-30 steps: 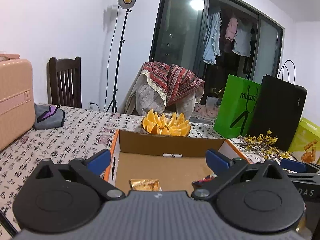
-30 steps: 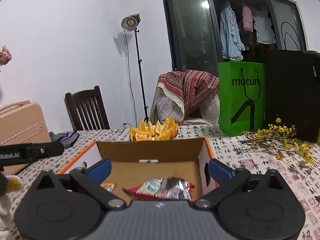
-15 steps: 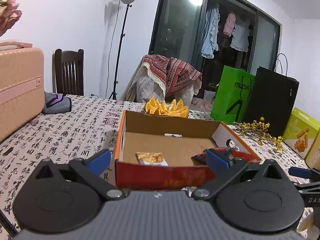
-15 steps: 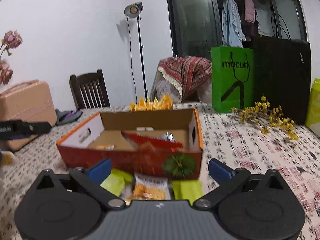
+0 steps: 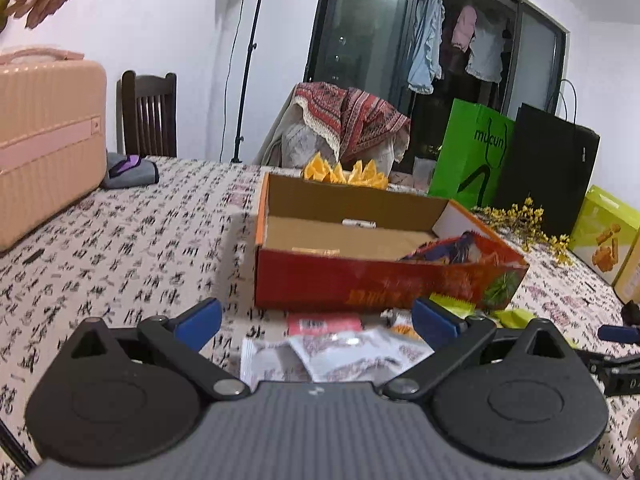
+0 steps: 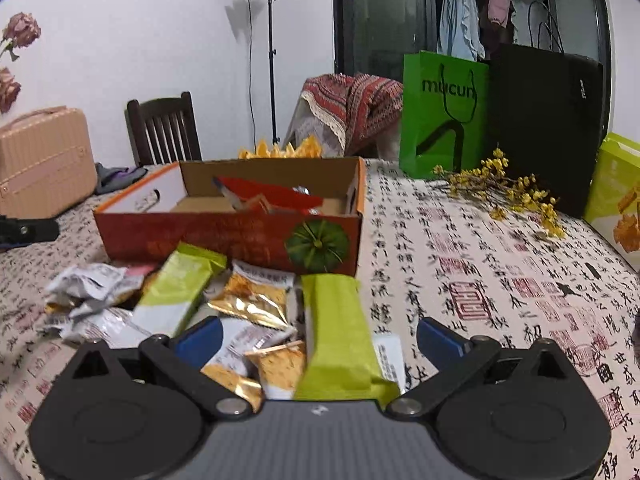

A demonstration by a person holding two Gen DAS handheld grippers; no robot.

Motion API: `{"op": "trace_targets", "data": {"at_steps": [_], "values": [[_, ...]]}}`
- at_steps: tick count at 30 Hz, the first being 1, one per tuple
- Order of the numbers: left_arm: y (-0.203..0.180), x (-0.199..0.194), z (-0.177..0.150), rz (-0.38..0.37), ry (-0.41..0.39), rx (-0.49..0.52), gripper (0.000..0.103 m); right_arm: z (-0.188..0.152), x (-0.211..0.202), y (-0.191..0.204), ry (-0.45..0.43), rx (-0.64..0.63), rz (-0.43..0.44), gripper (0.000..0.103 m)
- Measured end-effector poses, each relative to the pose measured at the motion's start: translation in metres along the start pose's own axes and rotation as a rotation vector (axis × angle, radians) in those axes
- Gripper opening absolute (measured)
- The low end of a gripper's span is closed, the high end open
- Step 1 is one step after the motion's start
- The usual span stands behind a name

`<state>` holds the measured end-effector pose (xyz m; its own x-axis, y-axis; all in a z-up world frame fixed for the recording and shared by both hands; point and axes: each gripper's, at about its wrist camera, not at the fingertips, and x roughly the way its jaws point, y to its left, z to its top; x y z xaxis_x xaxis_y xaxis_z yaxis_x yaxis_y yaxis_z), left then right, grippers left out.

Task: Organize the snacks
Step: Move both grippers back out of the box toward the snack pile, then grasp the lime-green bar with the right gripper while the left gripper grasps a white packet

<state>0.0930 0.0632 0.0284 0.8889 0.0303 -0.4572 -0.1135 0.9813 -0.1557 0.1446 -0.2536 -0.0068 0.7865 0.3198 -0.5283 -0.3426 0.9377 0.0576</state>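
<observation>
We held both grippers low over the table (image 6: 460,240), whose cloth was printed with black characters and red seals. The snacks (image 6: 224,312) lay heaped on that cloth just in front of the box (image 6: 224,236): crinkled silver packets, glossy gold foil ones, and flat lime-green pouches with crimped ends. The longest green pouch (image 6: 336,344) ran lengthwise between the fingers of our right gripper (image 6: 318,334), which stood wide apart and gripped nothing. Our left gripper (image 5: 316,320) was spread just as wide over a white packet (image 5: 352,354) and also held nothing. The box was shallow cardboard, plain brown inside, its red front printed with a green pumpkin. A shiny red bag (image 6: 268,196) and a small gold packet (image 5: 316,251) lay inside it.
</observation>
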Motion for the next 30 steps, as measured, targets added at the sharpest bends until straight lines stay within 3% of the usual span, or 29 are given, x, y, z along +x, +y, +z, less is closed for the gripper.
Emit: {"op": "trace_targets", "data": {"at_steps": [2,4,8,10,15,20,30], "values": [[0.002,0.000,-0.004,0.003,0.011,-0.003,0.103,0.000,0.004,-0.003,0.011,0.004,0.002,0.101],[0.003,-0.001,-0.006,0.008,0.018,-0.005,0.103,0.002,0.010,-0.007,0.026,0.014,0.010,0.091],[0.006,-0.003,-0.009,0.013,0.026,-0.013,0.103,0.011,0.030,-0.011,0.071,0.031,0.012,0.083],[0.007,-0.005,-0.010,0.019,0.026,-0.013,0.103,0.015,0.040,-0.011,0.098,0.028,0.019,0.074],[0.013,-0.005,-0.010,0.031,0.033,-0.019,0.103,0.020,0.060,-0.009,0.140,0.013,0.028,0.067],[0.015,-0.004,-0.011,0.029,0.043,-0.019,0.103,0.020,0.070,-0.009,0.156,0.021,0.017,0.039],[0.004,0.008,-0.014,0.010,0.075,0.014,0.103,0.013,0.049,-0.010,0.071,0.051,0.010,0.036]]}}
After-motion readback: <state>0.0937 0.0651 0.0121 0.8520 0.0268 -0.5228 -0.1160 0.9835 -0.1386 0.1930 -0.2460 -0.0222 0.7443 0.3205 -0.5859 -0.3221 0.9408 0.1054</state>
